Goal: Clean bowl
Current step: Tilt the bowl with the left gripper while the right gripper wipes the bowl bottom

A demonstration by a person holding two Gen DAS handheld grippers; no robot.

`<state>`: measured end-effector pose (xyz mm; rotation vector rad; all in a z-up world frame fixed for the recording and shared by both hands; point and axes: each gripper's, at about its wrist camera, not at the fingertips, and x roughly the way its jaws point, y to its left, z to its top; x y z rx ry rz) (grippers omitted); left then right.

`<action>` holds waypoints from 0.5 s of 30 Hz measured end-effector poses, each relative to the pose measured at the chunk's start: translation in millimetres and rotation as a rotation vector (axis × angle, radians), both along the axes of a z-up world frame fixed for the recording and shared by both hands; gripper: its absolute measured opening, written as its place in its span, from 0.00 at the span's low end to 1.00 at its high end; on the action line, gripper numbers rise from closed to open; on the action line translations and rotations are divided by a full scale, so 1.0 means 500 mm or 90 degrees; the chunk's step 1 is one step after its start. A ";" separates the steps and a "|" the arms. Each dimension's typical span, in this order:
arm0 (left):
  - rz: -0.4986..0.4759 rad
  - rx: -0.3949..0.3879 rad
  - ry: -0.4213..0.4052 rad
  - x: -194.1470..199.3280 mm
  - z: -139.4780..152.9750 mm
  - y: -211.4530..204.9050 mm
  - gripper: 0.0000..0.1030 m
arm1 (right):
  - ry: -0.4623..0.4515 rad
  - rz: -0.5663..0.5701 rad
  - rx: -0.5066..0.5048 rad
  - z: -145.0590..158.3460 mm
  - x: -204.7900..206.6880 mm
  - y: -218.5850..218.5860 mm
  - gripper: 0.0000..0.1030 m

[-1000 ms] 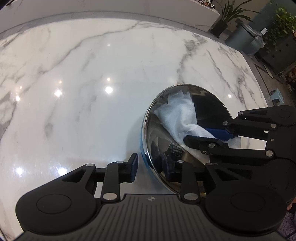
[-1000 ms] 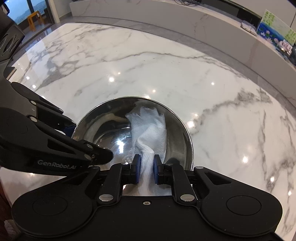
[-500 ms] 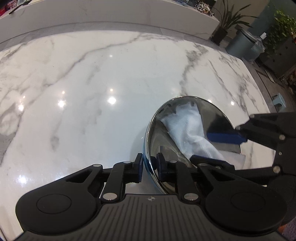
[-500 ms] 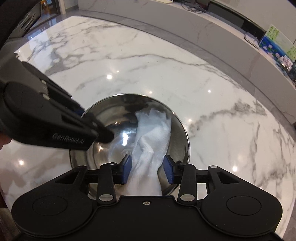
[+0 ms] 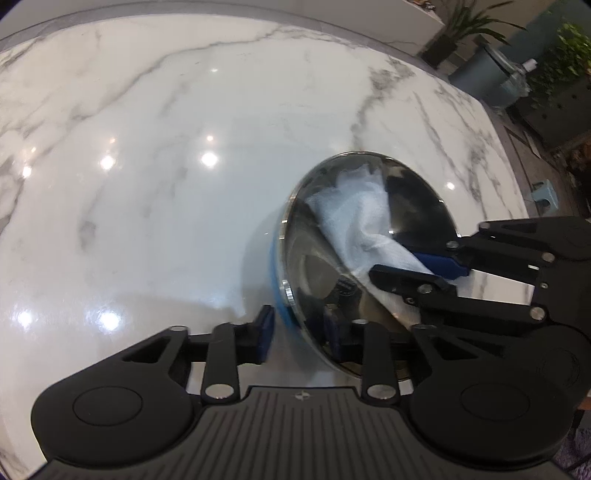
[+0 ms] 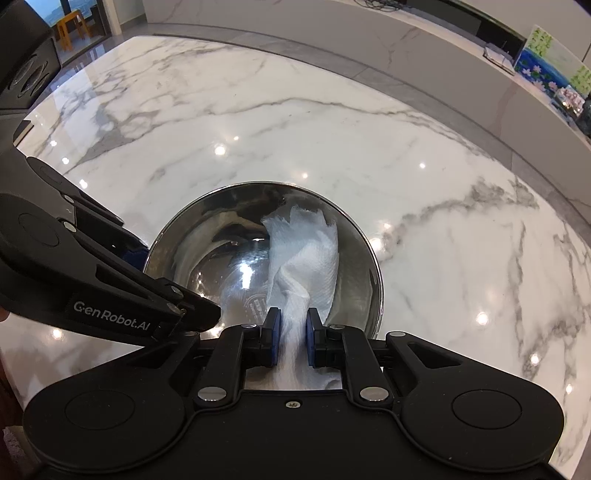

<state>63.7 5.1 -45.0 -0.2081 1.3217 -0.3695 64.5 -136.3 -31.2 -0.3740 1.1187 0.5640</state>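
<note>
A shiny steel bowl [image 5: 317, 266] with a blue outer band stands on the white marble table [image 5: 166, 184]. A crumpled white paper towel [image 5: 354, 218] lies inside it against the wall. My left gripper [image 5: 299, 332] straddles the bowl's near rim; its jaws are opening, and the blue pads stand off the rim on either side. In the right wrist view, my right gripper [image 6: 291, 332] is shut on the towel [image 6: 306, 258] at the bowl's [image 6: 207, 240] near edge. The left gripper [image 6: 177, 284] reaches in from the left there.
The marble top [image 6: 406, 184] spreads wide around the bowl. Beyond its far right edge stand potted plants [image 5: 469, 26] and a grey bin [image 5: 487, 74]. A long pale counter [image 6: 443, 62] with a picture on it runs behind the table.
The left jaws closed on the bowl's rim half a second ago and have spread apart again. The right jaws opened around the towel, then pinched it again.
</note>
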 end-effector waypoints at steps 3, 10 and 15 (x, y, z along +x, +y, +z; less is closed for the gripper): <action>-0.002 0.006 -0.013 0.001 0.001 -0.002 0.20 | 0.017 0.007 0.015 0.000 -0.002 0.001 0.12; -0.013 0.026 -0.035 0.000 0.008 -0.006 0.18 | 0.019 0.040 0.007 -0.002 -0.013 0.021 0.12; -0.020 0.047 -0.056 -0.003 0.016 -0.009 0.17 | -0.017 0.046 -0.051 -0.002 -0.022 0.030 0.11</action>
